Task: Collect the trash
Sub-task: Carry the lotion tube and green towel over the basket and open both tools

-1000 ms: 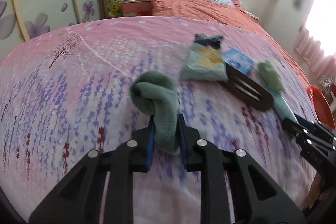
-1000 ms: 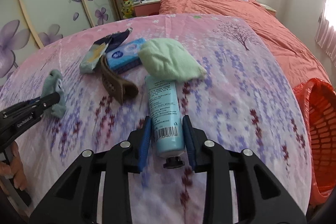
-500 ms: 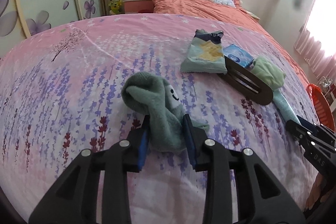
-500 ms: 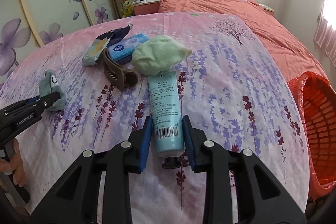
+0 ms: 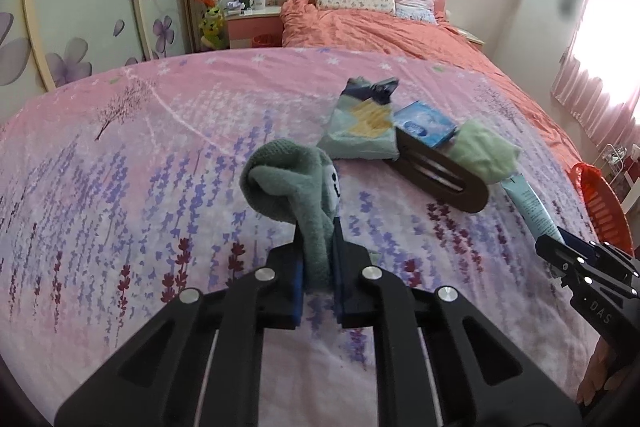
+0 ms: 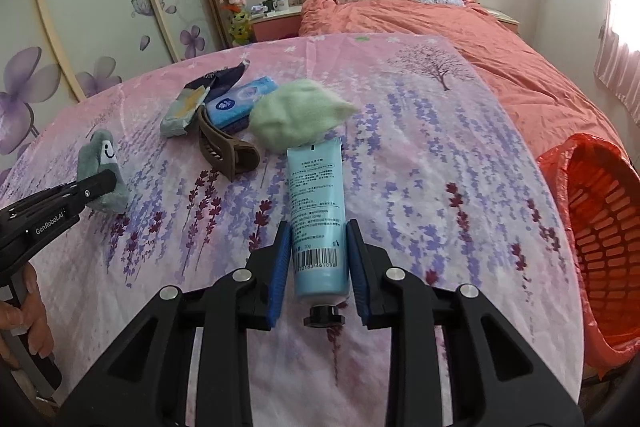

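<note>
Bed [image 6: 440, 131]: pink lavender-print cover.
Left tool [image 5: 318, 267]: angled downward, clamped tight on grey sock [image 5: 296, 183].
Right tool [image 6: 318, 259]: angled downward, jaws closing around blue tube [image 6: 316, 203] lying on bed.
Basket [image 6: 600, 227]: orange, beside bed.

Floral bedspread [image 6: 420, 131]: tube [image 6: 317, 203], hair claw [image 6: 224, 151], tissue pack [image 6: 240, 101], wrapper [image 6: 182, 111].

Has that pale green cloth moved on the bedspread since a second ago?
Yes. In the right wrist view, the pale green cloth has shifted left toward the brown hair clip, uncovering bedspread to its right.
</note>
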`<state>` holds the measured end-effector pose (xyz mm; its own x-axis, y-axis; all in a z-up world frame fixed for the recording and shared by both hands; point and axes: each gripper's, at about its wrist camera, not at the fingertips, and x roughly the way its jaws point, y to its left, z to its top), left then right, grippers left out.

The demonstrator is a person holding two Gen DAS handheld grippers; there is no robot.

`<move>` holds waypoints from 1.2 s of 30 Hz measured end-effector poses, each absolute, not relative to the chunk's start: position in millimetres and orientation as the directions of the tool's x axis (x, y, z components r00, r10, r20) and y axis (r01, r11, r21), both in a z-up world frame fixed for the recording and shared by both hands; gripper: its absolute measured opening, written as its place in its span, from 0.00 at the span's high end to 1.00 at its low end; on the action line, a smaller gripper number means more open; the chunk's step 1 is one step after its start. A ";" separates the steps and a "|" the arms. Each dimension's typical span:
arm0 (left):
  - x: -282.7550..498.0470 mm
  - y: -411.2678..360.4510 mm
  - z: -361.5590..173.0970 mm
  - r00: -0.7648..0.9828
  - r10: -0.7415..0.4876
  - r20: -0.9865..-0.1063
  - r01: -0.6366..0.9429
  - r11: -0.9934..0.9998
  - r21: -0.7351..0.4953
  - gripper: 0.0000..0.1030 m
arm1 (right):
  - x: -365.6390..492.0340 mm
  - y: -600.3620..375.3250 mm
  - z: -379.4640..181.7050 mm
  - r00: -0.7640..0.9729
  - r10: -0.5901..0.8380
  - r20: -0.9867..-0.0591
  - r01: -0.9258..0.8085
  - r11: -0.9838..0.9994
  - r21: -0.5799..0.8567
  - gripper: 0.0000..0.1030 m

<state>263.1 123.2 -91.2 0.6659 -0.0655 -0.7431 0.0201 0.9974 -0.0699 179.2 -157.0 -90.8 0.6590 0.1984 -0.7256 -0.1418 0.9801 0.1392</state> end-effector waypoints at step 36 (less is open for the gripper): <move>201.7 -0.4 21.0 0.798 -0.190 -0.573 0.236 0.972 0.007 0.88 | 109.3 -247.5 -8.8 0.848 0.075 -0.525 0.013 0.987 0.162 0.72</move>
